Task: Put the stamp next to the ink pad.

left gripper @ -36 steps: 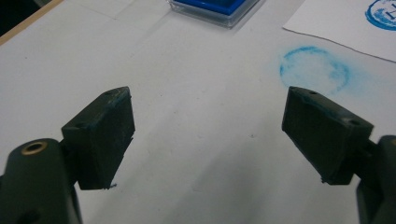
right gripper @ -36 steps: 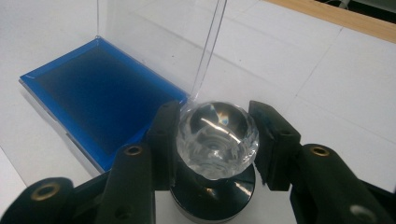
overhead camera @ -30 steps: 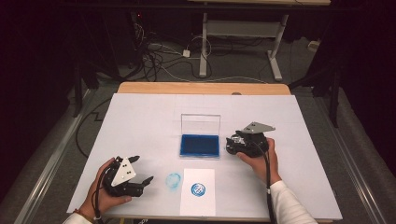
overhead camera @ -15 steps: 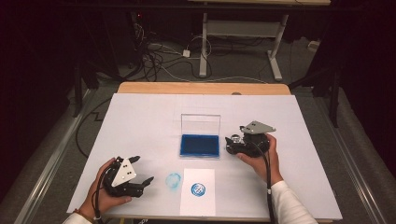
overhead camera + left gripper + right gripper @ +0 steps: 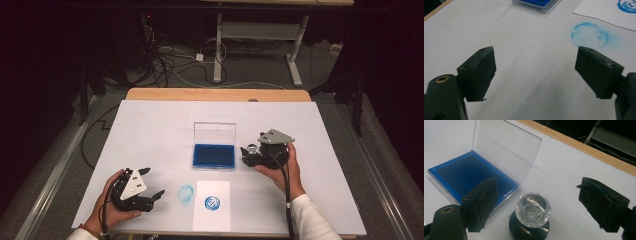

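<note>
My right gripper (image 5: pixel 534 200) has just been opening its jaws; they now stand wide on either side of the stamp (image 5: pixel 532 216), and neither pad touches it. The stamp stands upright on the table (image 5: pixel 150 130), clear knob up, dark base down, just beside the right edge of the open ink pad (image 5: pixel 214 156), whose clear lid is raised. My left gripper (image 5: pixel 535 72) also gapes with nothing between its jaws, low over bare table near the front edge. Just ahead of it is a blue smudge (image 5: pixel 589 35), then the paper (image 5: pixel 212 212) with a round blue print.
</note>
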`<state>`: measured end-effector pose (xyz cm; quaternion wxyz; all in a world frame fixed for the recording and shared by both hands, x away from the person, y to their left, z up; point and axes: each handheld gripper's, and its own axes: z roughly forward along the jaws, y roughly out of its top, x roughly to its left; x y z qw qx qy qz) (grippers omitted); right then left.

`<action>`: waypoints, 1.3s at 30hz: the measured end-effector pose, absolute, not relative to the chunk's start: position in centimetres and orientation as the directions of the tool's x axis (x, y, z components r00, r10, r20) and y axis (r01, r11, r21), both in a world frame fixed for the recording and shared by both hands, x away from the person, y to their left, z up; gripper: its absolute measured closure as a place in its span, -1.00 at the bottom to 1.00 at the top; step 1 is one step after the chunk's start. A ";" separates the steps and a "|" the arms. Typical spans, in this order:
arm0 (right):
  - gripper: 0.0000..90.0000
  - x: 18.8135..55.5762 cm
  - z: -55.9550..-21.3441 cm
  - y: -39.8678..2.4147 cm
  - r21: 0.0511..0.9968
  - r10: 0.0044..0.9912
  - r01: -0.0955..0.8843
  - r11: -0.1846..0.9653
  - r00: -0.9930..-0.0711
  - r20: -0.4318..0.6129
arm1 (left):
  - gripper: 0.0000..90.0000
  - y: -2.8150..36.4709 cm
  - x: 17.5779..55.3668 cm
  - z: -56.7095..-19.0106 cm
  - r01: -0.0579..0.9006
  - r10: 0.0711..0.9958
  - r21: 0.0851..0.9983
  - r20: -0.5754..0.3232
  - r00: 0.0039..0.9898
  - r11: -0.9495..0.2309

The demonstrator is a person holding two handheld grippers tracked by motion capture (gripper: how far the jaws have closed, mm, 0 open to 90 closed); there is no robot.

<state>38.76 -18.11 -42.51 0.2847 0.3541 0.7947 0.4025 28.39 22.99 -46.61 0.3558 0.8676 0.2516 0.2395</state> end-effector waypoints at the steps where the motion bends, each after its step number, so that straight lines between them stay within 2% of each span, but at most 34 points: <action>1: -0.64 38.7 -42.4 -18.1 0.843 0.789 0.329 0.426 -0.591 -0.169 | -0.64 23.0 28.4 -46.6 0.266 0.607 0.738 0.237 0.759 -0.620; 39: -0.62 34.0 -38.3 -18.0 0.866 0.740 0.191 0.461 -0.622 -0.256 | -0.64 23.0 28.4 -46.6 0.268 0.607 0.736 0.236 0.759 -0.621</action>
